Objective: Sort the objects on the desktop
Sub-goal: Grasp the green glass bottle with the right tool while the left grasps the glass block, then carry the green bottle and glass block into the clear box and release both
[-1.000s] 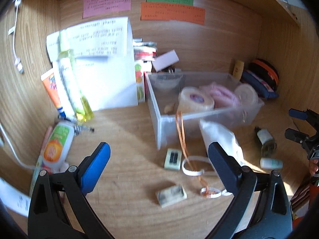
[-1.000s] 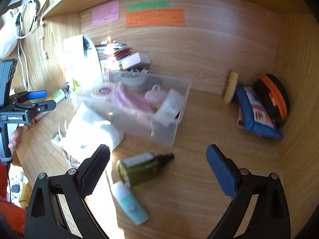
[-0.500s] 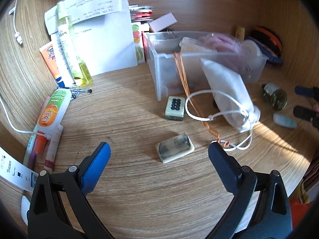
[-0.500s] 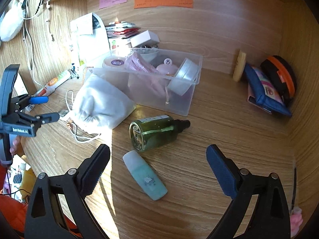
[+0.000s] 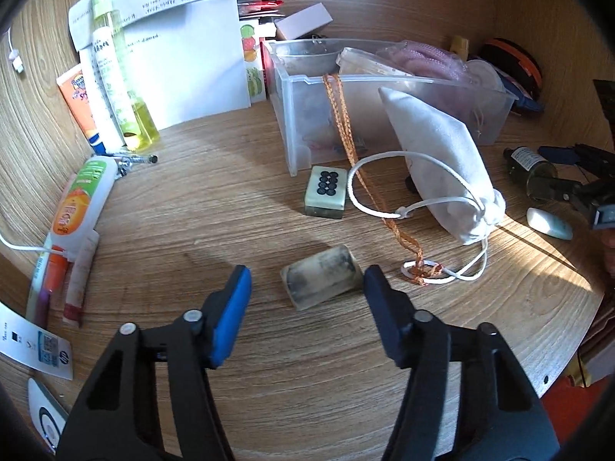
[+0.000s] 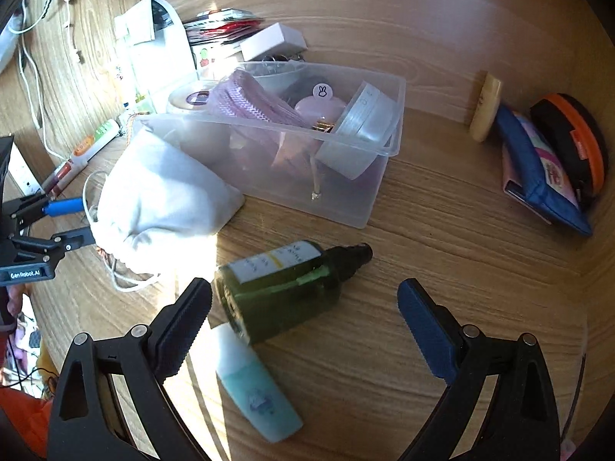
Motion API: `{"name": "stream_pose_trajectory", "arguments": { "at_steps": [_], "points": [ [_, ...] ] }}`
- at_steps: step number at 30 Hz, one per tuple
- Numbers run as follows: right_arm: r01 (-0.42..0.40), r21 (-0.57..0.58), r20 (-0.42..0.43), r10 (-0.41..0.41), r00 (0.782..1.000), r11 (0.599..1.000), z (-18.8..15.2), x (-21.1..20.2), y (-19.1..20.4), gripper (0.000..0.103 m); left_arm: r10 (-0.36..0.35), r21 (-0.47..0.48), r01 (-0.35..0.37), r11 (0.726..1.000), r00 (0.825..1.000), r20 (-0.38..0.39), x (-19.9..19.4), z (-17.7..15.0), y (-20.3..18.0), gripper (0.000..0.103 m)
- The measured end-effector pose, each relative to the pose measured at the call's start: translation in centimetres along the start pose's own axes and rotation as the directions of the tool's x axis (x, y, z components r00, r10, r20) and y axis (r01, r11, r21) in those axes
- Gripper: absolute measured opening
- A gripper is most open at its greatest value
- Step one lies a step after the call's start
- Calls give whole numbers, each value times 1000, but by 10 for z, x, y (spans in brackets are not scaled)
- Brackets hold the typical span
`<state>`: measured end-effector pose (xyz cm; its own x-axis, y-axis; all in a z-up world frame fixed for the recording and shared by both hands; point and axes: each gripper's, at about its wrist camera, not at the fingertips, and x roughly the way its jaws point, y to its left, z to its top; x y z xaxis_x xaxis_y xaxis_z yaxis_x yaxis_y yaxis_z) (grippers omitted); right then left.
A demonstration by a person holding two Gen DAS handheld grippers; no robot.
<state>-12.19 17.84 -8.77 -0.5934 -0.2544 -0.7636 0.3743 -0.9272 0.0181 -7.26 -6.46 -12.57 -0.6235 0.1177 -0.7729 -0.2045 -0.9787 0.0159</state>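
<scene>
Now eraser (image 5: 322, 281) on tabletop (image 5: 238, 207) lies between left gripper (image 5: 307, 282) jaws; jaws just been closing from wide, dark pad about at eraser's edge, blue pad clear of it, no grip yet. Judgement: pick-up imminent, likely bound for bin (image 5: 292, 103). Earlier eraser sat well ahead of gripper; gripper now lower, closer.

Right gripper (image 6: 303, 303) apart, green bottle (image 6: 284, 284) between jaws, untouched, nearer than before.

Right view alone shows bin contents, blue tube (image 6: 257, 384); left view alone shows eraser, tile (image 5: 326, 191).
</scene>
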Motion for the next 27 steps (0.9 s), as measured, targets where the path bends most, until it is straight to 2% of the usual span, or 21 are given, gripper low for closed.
{"name": "stream_pose_trajectory", "arguments": {
  "at_steps": [2, 3, 8, 12, 13, 27],
  "points": [
    [-4, 0, 2, 4, 1000, 1000, 1, 1, -1, 94, 4, -6, -4, 1000, 1000, 13, -1, 0, -1, 47],
    [-5, 0, 3, 5, 1000, 1000, 1, 2, -1, 92, -3, -5, 3, 1000, 1000, 14, 0, 0, -1, 45],
    [-27, -22, -1, 27, 1000, 999, 0, 2, 2, 60, -8, -15, 8, 1000, 1000, 24, 1, 0, 0, 45],
    [-14, -39, 12, 15, 1000, 999, -2, 1, 6, 59, -5, -23, 6, 1000, 999, 32, 0, -1, 1, 44],
    [-15, -38, 17, 16, 1000, 999, -3, 1, 6, 55, -3, -28, 4, 1000, 999, 36, 0, -1, 1, 44],
    [-33, -39, 116, 37, 993, 999, 3, -24, 10, 55, -3, -119, 21, 993, 988, 155, -28, 17, 21, 44]
  ]
}}
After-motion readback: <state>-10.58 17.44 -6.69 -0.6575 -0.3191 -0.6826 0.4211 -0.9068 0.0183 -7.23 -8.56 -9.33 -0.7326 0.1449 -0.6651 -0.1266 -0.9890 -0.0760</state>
